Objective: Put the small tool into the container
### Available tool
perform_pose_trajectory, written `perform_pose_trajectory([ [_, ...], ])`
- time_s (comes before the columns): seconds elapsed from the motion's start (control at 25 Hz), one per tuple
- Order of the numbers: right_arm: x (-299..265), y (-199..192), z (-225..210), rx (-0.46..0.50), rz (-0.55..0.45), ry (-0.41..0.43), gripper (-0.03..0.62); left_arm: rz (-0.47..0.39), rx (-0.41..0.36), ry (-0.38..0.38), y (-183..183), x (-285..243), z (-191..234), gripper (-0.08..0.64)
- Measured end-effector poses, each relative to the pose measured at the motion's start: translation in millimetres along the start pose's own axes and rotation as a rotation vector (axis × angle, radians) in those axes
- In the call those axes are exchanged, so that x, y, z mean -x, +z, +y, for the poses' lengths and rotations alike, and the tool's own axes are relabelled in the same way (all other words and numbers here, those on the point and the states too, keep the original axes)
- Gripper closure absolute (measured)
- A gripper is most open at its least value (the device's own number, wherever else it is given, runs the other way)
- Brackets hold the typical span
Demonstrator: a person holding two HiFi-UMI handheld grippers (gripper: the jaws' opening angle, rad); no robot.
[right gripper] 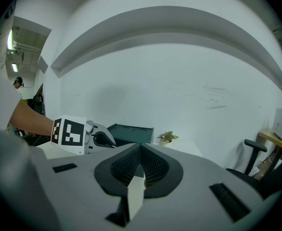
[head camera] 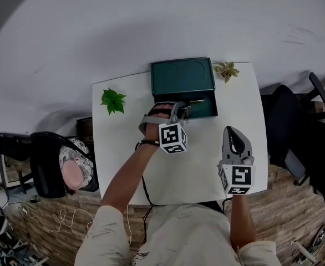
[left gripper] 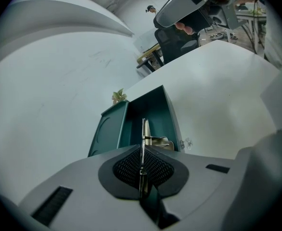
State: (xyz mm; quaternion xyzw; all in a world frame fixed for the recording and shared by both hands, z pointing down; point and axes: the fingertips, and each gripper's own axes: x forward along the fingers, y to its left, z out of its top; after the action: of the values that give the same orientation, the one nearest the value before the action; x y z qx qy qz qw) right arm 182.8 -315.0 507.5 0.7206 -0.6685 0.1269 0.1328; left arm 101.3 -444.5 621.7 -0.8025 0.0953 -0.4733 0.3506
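Note:
A dark green container (head camera: 183, 76) stands open at the back of the white table (head camera: 123, 143), its lid raised behind the tray (left gripper: 155, 113). My left gripper (head camera: 180, 111) hangs over the tray's front edge, shut on a small, thin metal tool (left gripper: 144, 137) that sticks out edge-on past the pads toward the tray. The tool (head camera: 186, 108) shows as a metal glint at the tray. My right gripper (head camera: 233, 132) hovers at the table's right side, well clear of the container, jaws shut with nothing between them (right gripper: 140, 163). In the right gripper view, the left gripper (right gripper: 94, 139) sits in front of the container (right gripper: 131, 131).
A green leaf sprig (head camera: 113, 100) lies at the table's back left. A small potted plant (head camera: 227, 70) stands by the container's right corner. A black office chair (head camera: 287, 121) is beyond the right edge, and another chair with a pink cushion (head camera: 69, 169) is at the left.

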Motion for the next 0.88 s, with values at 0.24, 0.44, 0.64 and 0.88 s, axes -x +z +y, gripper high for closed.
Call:
perform_pose_trajectory([
  [0.24, 1, -2, -2, -0.011, 0.003, -0.005, 0.577, 0.002, -0.009, -0.018, 1, -4, -4, 0.546],
  [0.44, 1, -8, -3, -0.009, 0.011, -0.007, 0.577, 0.002, 0.002, -0.046, 2, -7, -4, 0.544],
  [0.64, 0, -8, -4, -0.011, 0.010, -0.004, 0.578, 0.005, 0.004, -0.066, 3, -10, -5, 0.538],
  [0.88, -1, -8, -4, -0.014, 0.012, -0.002, 0.577, 0.022, -0.006, -0.116, 1, -16, -7, 0.515],
])
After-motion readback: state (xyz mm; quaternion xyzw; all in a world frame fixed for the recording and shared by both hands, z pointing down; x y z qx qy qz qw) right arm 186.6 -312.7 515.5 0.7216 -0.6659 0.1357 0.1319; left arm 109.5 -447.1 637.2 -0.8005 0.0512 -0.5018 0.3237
